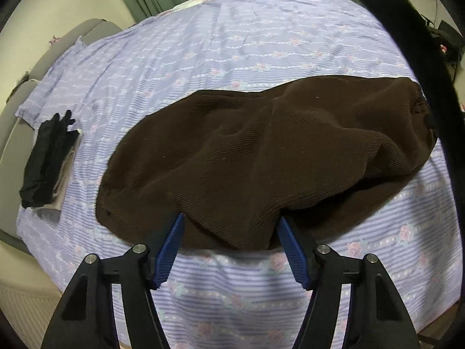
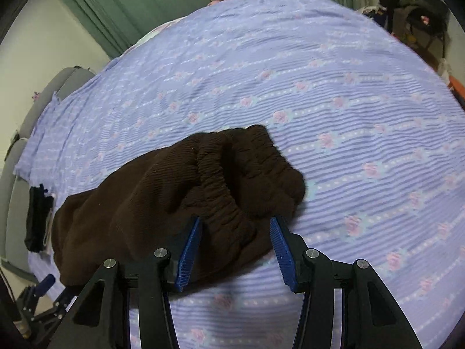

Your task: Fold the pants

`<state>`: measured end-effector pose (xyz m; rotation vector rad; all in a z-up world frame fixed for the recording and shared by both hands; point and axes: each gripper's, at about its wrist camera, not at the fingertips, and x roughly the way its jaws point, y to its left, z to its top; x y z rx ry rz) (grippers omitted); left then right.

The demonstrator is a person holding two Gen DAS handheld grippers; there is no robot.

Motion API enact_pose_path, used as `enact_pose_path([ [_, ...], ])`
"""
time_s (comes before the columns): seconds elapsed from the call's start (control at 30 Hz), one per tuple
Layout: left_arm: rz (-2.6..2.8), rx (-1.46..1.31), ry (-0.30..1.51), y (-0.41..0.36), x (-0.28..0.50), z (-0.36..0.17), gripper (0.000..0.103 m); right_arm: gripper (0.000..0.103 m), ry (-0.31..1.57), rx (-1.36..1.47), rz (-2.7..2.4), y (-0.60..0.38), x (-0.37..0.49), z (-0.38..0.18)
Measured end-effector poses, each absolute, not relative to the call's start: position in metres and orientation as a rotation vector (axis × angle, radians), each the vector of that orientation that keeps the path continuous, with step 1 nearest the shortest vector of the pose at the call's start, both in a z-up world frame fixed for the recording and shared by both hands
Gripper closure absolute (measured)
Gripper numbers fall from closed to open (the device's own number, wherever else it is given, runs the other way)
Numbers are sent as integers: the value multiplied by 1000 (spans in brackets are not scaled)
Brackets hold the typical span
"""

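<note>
Dark brown ribbed pants (image 1: 261, 151) lie rumpled across a lilac flowered bedsheet (image 1: 232, 43). My left gripper (image 1: 231, 221) is open, its blue pads either side of the pants' near edge, close to the fabric. In the right wrist view the pants (image 2: 162, 197) end in a bunched elastic waistband (image 2: 232, 180). My right gripper (image 2: 236, 221) is open, with the waistband end between its blue pads. The left gripper also shows at the lower left of the right wrist view (image 2: 43, 293).
A small stack of folded dark and pale clothes (image 1: 49, 160) sits at the bed's left edge; it also shows in the right wrist view (image 2: 37, 221). A grey headboard (image 1: 17, 133) runs along the left. Green curtains (image 2: 130, 5) hang behind. Clutter (image 2: 415, 11) stands at the far right.
</note>
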<state>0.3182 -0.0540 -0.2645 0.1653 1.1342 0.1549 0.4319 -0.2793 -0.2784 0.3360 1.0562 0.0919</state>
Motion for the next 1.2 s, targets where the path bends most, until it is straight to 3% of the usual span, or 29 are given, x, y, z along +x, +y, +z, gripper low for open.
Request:
enact_pose_path([
  [0.13, 146, 178, 1143, -61, 323, -278, 42, 53, 1104, 359, 132, -276, 448, -301],
  [0.2, 135, 192, 1165, -64, 326, -288, 52, 69, 1130, 364, 118, -275, 453, -310],
  [0.27, 115, 191, 1181, -65, 327, -292, 62, 75, 1127, 338, 97, -275, 452, -303],
  [0.43, 81, 209, 1193, -73, 324, -296, 65, 76, 986, 170, 14, -283, 444, -241],
  [0.6, 102, 225, 1233, -78, 323, -311, 67, 75, 1170, 41, 28, -282, 476, -274],
  [0.7, 95, 230, 1260, -76, 319, -316, 70, 71, 1180, 40, 24, -281, 474, -283],
  [0.77, 88, 245, 1275, -76, 315, -316, 71, 61, 1169, 73, 25, -285, 470, -282],
  [0.8, 84, 245, 1289, -76, 312, -318, 71, 47, 1170, 87, 21, -287, 467, -282],
  [0.9, 73, 243, 1319, -73, 303, -317, 71, 41, 1138, 89, 18, -287, 447, -273],
  [1.0, 30, 211, 1314, -65, 291, -299, 67, 21, 1064, 118, 23, -288, 419, -256],
  [1.07, 18, 201, 1270, -63, 282, -280, 50, 18, 1012, 169, 11, -294, 404, -249],
  [1.2, 11, 202, 1166, -66, 278, -246, 46, 18, 963, 305, -26, -305, 390, -244],
])
